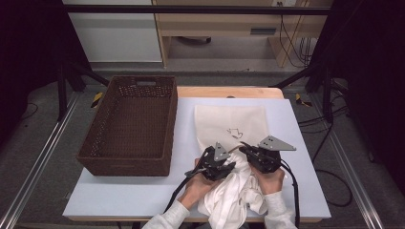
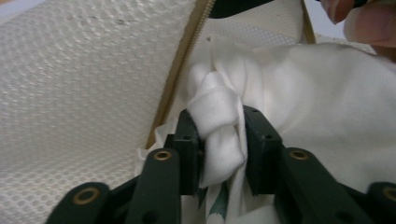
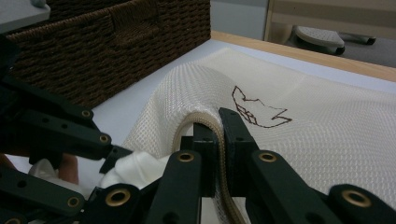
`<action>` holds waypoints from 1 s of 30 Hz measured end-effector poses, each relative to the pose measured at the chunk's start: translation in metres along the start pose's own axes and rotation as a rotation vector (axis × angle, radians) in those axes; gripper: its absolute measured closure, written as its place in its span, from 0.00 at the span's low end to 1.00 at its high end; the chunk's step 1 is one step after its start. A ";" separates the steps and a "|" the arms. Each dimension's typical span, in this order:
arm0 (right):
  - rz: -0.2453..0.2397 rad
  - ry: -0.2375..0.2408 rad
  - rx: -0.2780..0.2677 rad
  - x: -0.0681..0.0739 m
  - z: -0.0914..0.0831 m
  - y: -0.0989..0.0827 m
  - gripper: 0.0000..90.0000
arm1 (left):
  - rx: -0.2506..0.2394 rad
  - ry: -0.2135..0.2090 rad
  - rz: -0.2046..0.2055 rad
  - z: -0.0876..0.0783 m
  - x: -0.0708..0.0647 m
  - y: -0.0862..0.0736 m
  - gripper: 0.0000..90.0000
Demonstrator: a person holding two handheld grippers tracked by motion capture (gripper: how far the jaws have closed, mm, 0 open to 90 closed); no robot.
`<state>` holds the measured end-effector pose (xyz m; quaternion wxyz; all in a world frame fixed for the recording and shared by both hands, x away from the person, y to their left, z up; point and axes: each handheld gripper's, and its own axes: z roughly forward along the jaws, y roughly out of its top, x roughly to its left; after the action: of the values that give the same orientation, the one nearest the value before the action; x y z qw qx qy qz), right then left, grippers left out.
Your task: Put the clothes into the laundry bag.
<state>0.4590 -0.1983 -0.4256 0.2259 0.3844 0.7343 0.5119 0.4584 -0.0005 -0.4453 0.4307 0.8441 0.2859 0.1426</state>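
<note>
Presently my left gripper (image 1: 228, 168) is clamped on a bunched fold of the white garment (image 1: 236, 193); in the left gripper view the fold (image 2: 218, 126) sits pinched between both pads, bulging above them. That garment lies heaped at the near edge of the table (image 1: 124, 193), between my two hands, and its far end reaches into the mouth of the mesh laundry bag (image 1: 229, 121). The left gripper view shows the bag's zipper edge (image 2: 180, 70) running just beside the gripped fold, with white cloth already past it.

My right gripper (image 1: 244, 150) is closed on the bag's opening rim. In the right gripper view the jaws stand nearly together with the tan zipper band (image 3: 219, 140) caught between them, and the mesh (image 3: 201, 84) arches up from that hold. The bag carries a small brown outline drawing (image 3: 257, 112) on its upper face and lies flat on the right half of the table, far of the garment.

Left of the bag, on the same white surface, stands a brown wicker basket (image 1: 130, 125), well apart from both grippers. My two grippers sit close beside one another at the bag's near end, left one on cloth, right one on the rim. A fingertip (image 2: 369, 23) of my right hand shows at the upper right corner of the left gripper view.
</note>
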 end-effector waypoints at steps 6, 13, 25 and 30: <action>0.000 -0.010 0.014 -0.002 0.000 -0.003 0.95 | -0.056 0.028 -0.012 -0.018 0.006 -0.006 0.34; 0.002 -0.015 0.022 -0.004 0.000 -0.005 0.95 | -0.068 -0.018 -0.086 -0.050 0.008 -0.021 0.25; 0.008 -0.010 0.039 -0.004 0.005 -0.010 0.95 | -0.093 -0.066 -0.109 -0.033 -0.012 -0.026 0.93; 0.016 0.003 0.032 -0.003 0.005 -0.010 0.96 | -0.113 -0.051 -0.058 -0.037 -0.018 -0.007 0.94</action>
<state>0.4613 -0.2001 -0.4366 0.2146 0.3928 0.7396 0.5026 0.4232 0.0157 -0.4291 0.4888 0.8131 0.2907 0.1245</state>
